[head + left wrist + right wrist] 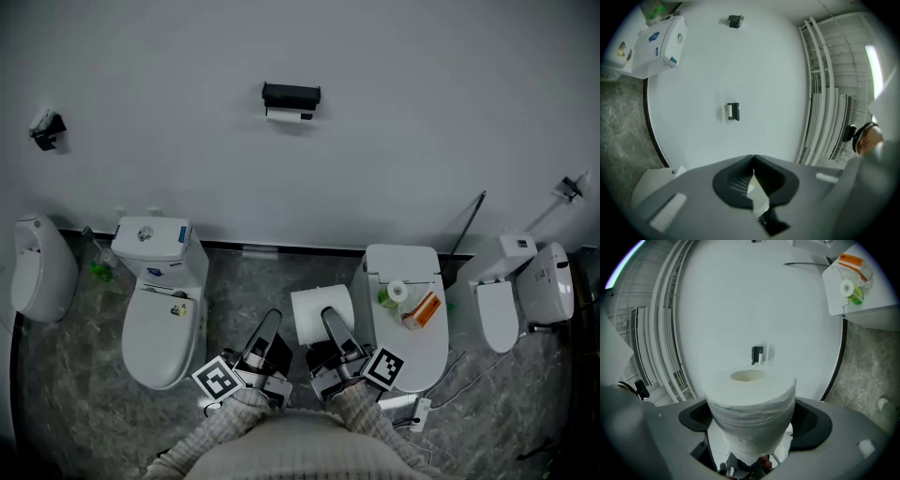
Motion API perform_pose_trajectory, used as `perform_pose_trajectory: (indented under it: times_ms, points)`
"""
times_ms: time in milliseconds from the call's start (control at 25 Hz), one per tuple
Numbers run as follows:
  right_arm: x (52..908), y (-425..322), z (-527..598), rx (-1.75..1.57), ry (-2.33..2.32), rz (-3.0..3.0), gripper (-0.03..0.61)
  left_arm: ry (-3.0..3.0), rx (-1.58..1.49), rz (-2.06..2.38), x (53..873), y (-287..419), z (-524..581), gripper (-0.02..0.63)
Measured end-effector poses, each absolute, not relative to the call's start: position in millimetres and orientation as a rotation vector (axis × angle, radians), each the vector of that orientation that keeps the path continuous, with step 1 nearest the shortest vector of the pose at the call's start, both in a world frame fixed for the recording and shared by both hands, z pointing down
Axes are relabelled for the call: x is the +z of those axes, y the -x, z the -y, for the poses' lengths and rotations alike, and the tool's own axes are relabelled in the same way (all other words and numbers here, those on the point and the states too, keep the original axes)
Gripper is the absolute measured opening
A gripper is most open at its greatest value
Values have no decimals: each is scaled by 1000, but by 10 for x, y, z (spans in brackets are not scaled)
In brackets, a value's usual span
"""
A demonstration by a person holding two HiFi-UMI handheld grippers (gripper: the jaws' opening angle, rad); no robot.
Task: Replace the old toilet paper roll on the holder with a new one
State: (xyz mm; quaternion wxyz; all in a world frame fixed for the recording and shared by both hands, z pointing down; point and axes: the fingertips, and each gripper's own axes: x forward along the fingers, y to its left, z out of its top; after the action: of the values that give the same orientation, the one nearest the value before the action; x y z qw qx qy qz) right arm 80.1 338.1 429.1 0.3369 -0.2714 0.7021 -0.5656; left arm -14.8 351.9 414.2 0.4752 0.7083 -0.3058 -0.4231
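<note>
Right gripper (752, 420) pinches the new toilet paper roll (750, 399), left gripper (753, 161) pressed together; the soft roll may squash and slip.

light: dim, grey and even | source: a bright strip (873, 65) is glowing at the right of the left gripper view | edges: both gripper views are bending round and going black at the corners | blur: the holder (758, 355) is looking smeared in the right gripper view
</note>
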Motion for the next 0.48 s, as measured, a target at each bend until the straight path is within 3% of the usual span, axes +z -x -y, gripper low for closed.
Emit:
perform_pose_trajectory:
  times_ms: [480]
  points:
    - [4402,-661,-2266,-1489,702,-1737,492,-1746,-1011,752,4197,352,-2406,8]
